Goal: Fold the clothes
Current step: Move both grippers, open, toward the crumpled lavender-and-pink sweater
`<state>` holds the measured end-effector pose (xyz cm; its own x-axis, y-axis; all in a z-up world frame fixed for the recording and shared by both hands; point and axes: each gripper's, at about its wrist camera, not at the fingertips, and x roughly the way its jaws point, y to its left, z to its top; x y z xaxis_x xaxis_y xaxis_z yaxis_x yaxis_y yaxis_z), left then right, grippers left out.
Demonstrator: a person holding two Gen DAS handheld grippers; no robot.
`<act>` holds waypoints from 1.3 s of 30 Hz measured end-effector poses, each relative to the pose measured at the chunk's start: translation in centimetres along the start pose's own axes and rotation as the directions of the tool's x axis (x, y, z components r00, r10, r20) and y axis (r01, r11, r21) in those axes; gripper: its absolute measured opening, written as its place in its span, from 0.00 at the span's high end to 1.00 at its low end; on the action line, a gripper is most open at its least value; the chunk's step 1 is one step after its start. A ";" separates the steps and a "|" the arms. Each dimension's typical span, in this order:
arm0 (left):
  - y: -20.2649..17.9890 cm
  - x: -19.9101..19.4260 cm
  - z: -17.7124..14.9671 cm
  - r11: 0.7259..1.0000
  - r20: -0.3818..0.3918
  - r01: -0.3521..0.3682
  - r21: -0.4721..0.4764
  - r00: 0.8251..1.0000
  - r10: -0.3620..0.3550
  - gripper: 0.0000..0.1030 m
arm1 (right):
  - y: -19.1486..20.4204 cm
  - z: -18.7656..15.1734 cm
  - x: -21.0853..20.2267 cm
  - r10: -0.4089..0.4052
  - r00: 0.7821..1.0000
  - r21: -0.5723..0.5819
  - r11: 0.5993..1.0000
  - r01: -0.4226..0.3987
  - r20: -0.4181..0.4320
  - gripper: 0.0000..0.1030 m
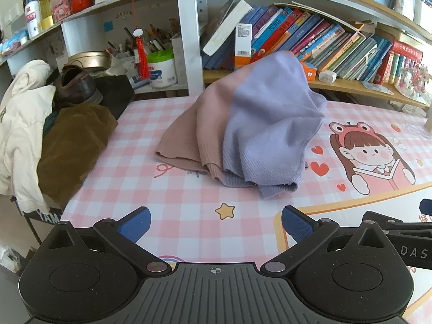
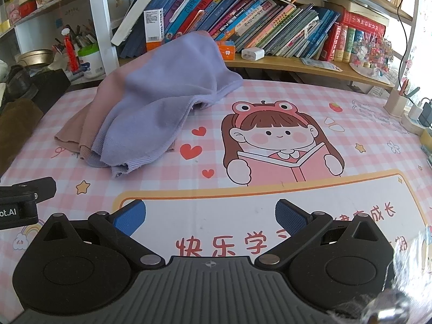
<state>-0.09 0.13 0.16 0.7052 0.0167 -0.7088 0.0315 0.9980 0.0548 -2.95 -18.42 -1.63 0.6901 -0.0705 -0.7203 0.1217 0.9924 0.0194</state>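
A knit garment, half lilac (image 1: 267,124) and half dusty pink (image 1: 194,129), lies heaped in a mound on the pink checked desk mat (image 1: 151,189). In the right wrist view the same lilac and pink garment (image 2: 151,102) sits at the upper left of the mat (image 2: 270,183). My left gripper (image 1: 216,224) is open, its blue pads empty, a short way in front of the heap's ribbed hem. My right gripper (image 2: 210,218) is open too, over the printed panel, right of the heap and farther from it. Neither gripper touches the cloth.
A brown corduroy cloth (image 1: 73,145), a cream jacket (image 1: 21,124) and a brown shoe (image 1: 75,83) pile up off the mat's left edge. Shelves of books (image 2: 256,21) run along the back. A pen holder (image 2: 397,102) and chargers stand at the far right.
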 end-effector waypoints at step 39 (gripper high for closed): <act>0.4 -0.6 -0.2 0.996 -0.009 0.086 -0.024 0.996 -0.086 0.00 | 0.1 -0.3 -0.8 -0.021 1.000 0.000 1.000 0.021 0.016 0.00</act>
<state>-0.61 0.56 0.48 0.6934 -0.0685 -0.7173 0.0747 0.9969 -0.0230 -3.69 -18.25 -1.27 0.6990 -0.0929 -0.7091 0.1360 0.9907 0.0042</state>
